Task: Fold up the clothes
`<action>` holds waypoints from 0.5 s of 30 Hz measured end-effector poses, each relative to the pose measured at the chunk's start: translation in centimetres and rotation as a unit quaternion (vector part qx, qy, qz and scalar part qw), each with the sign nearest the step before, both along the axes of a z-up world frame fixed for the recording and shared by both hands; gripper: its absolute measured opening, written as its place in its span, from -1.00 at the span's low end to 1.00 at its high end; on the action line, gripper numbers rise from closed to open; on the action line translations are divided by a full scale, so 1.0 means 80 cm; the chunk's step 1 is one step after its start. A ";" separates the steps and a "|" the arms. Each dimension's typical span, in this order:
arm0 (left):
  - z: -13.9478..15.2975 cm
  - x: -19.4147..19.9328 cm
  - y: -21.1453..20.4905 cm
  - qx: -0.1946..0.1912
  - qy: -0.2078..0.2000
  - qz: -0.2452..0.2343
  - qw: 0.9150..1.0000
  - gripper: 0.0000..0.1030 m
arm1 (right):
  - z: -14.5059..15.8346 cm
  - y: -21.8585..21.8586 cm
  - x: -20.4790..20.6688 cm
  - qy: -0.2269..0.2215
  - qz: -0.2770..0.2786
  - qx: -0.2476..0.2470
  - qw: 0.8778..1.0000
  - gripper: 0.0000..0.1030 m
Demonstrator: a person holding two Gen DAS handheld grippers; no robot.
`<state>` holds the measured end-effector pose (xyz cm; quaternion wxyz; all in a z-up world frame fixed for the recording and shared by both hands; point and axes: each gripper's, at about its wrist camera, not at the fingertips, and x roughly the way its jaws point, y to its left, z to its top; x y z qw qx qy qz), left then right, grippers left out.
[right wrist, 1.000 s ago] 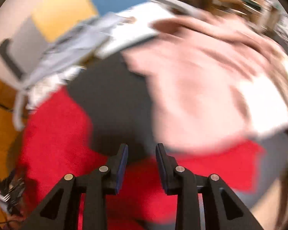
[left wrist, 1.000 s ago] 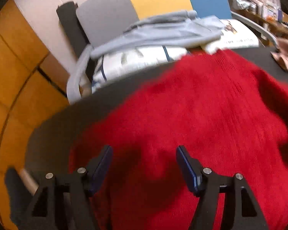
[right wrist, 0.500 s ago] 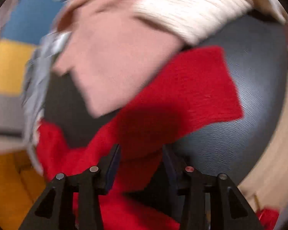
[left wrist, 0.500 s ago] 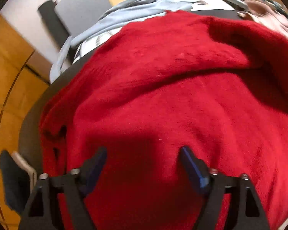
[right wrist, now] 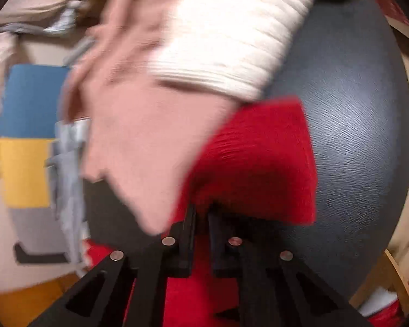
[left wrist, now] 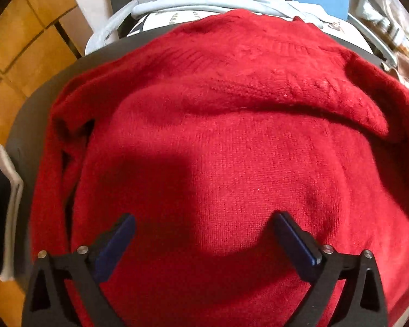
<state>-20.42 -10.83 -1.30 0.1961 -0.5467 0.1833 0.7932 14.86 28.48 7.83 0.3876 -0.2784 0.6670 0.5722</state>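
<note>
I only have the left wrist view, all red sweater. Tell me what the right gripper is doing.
Observer: The right gripper has just closed, shut on a sweater edge.
Operator: Report what lies beside that edge.
Observer: A pink garment overlaps it; a cream knit lies beyond.
Operator: Describe the surface under it.
Observer: Dark textured table, bare to the sweater's right.

left gripper (left wrist: 201,241) wide, right gripper (right wrist: 201,218) clamped
left fingers (left wrist: 117,241) have just spread wide, tilted steeply down, gripping nothing; right fingers (right wrist: 189,226) have just closed, pinching red fabric.
</note>
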 end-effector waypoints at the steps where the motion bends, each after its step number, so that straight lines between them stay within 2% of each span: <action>1: -0.001 -0.001 -0.002 0.003 -0.004 0.003 1.000 1.00 | 0.017 0.000 -0.008 0.022 0.014 0.011 1.000 -0.94; 3: -0.002 -0.002 -0.004 0.007 -0.009 0.007 1.000 1.00 | 0.054 0.002 -0.027 0.072 0.042 0.036 0.996 -0.96; 5: -0.003 -0.002 -0.005 0.007 -0.008 0.006 1.000 1.00 | 0.103 0.010 -0.050 0.118 0.079 0.077 0.987 -1.00; 8: -0.003 0.001 -0.005 0.007 -0.007 0.006 1.000 1.00 | 0.200 0.022 -0.078 0.172 0.135 0.176 0.960 -1.00; 10: -0.002 0.004 -0.005 0.008 -0.008 0.008 1.000 1.00 | 0.249 0.034 -0.092 0.182 0.157 0.230 0.943 -1.00; 12: -0.004 0.006 -0.008 0.012 -0.008 0.013 1.000 1.00 | 0.270 0.047 -0.102 0.161 0.184 0.251 0.937 -0.98; 13: -0.005 0.007 -0.009 0.014 -0.008 0.016 1.000 1.00 | 0.265 0.051 -0.106 0.147 0.204 0.238 0.938 -0.72; 14: -0.005 0.009 -0.009 0.015 -0.007 0.018 1.000 1.00 | 0.255 0.053 -0.101 0.135 0.218 0.218 0.942 -0.37; 15: -0.005 0.011 -0.009 0.015 -0.004 0.019 1.000 1.00 | 0.233 0.051 -0.098 0.120 0.228 0.185 0.948 -0.35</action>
